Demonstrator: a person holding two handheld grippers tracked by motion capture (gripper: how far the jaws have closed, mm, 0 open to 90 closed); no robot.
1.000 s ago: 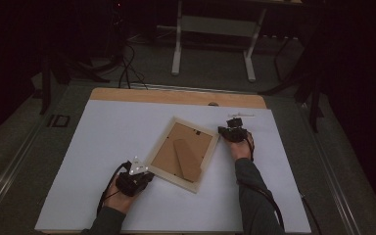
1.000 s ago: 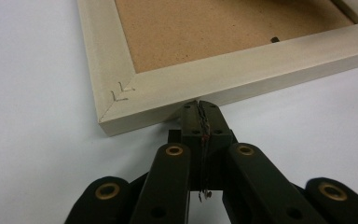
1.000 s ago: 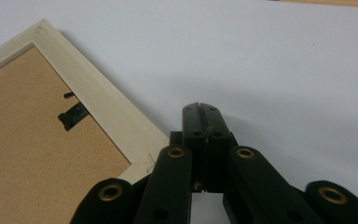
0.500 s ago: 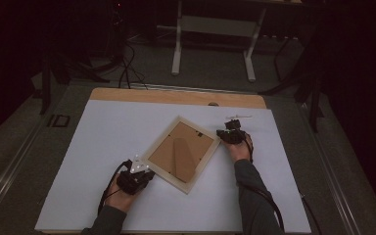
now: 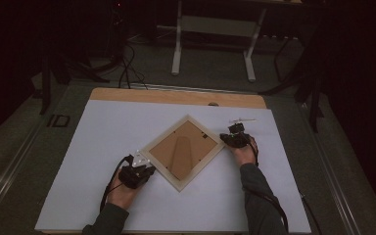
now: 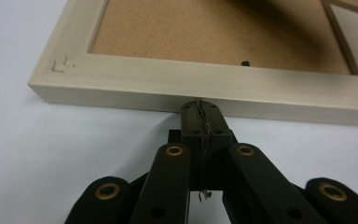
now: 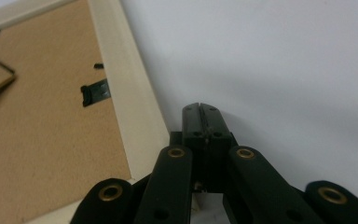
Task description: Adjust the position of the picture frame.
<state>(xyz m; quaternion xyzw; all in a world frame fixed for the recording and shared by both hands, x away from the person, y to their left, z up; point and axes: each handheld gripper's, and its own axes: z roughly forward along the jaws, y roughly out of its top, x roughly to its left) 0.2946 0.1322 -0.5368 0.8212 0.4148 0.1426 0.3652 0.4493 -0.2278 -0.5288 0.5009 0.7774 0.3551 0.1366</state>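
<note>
High view: a pale wooden picture frame [image 5: 182,152] lies face down on the white table sheet [image 5: 103,127], turned like a diamond, its brown backing board up and the stand flap lying flat across the middle. I have both grippers set against it from opposite sides, which reads as a way to nudge or square the frame without lifting it. My left gripper [image 5: 138,172] sits at the near-left edge. In the left gripper view its jaws are pressed together with nothing between them, their tip against the frame's [image 6: 200,88] outer side wall, so it serves as a blunt pusher rather than a clamp. My right gripper [image 5: 235,137] rests at the frame's right corner. In the right gripper view its jaws are likewise closed on nothing, lying on the sheet just beside the pale rail [image 7: 130,102], near a small black retaining clip [image 7: 94,92] on the backing. Closed jaws suit sliding a flat, low object.
</note>
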